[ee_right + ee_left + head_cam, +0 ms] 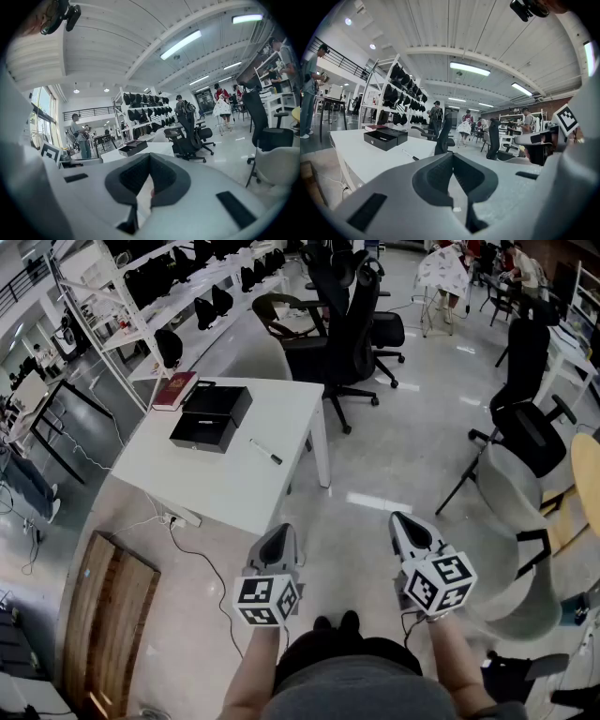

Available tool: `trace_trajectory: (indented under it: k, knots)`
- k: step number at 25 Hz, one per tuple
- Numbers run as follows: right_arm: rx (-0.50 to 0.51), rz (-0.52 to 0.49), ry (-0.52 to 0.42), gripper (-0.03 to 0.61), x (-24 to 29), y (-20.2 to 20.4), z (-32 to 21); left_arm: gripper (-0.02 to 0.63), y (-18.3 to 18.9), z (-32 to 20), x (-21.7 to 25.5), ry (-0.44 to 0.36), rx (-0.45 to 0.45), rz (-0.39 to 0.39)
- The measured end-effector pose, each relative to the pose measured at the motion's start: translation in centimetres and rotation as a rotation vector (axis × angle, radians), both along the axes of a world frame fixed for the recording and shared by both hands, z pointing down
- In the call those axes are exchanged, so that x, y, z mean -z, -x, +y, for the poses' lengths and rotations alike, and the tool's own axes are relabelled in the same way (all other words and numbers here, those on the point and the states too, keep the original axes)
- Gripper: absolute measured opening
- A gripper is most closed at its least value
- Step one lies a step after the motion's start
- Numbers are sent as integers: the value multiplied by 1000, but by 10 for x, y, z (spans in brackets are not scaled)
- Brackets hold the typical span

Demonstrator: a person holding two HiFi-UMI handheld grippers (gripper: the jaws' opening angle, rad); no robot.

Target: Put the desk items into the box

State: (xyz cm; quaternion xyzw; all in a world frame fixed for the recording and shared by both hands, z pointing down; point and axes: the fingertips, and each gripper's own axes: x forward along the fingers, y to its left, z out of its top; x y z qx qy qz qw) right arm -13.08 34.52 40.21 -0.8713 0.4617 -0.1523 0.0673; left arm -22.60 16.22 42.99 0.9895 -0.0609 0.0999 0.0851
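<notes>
I see a white desk (225,474) at the upper left of the head view, on a pale grey, glossy floor (412,446). On it are a black box (211,418), a dark red book (174,390) and a white pen (265,452) with a black end. At bottom centre, my left gripper (279,532) and right gripper (405,521) are light grey with dark grey pads; each cube (266,600) bears black-and-white square markers. A brown wood-grain board (112,615) fills the lower left. 2 black office chairs (347,324) show at top centre.

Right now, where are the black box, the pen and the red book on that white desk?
black box (199,442), head view, its near wall.
pen (265,452), head view, mid-barrel.
red book (174,390), head view, middle of its cover.
</notes>
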Motion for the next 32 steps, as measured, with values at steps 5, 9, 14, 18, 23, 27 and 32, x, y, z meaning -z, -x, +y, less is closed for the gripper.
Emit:
trace_trajectory:
  k: [5,9,14,18,23,27,32]
  knots:
    - [8,1,3,3,-3,-3,-2,6,-6,0,-1,-1,3,4]
    - [7,1,2,3,-3,-6,-3,6,-10,0,-2,0,3,1]
    - [-5,12,1,3,-3,-14,-1,6,-14,1,-4,-6,7,-3]
    - [-16,-11,-12,5,-7,-19,3,6,-16,-1,0,-22,29,10]
    - [-8,-11,-7,5,-9,-21,10,6,-21,0,3,-31,37,9]
    - [-5,5,2,5,-5,-24,10,6,-25,-3,5,-36,46,0]
    - [12,45,40,5,-6,-34,-1,6,-40,-16,3,-34,58,-8]
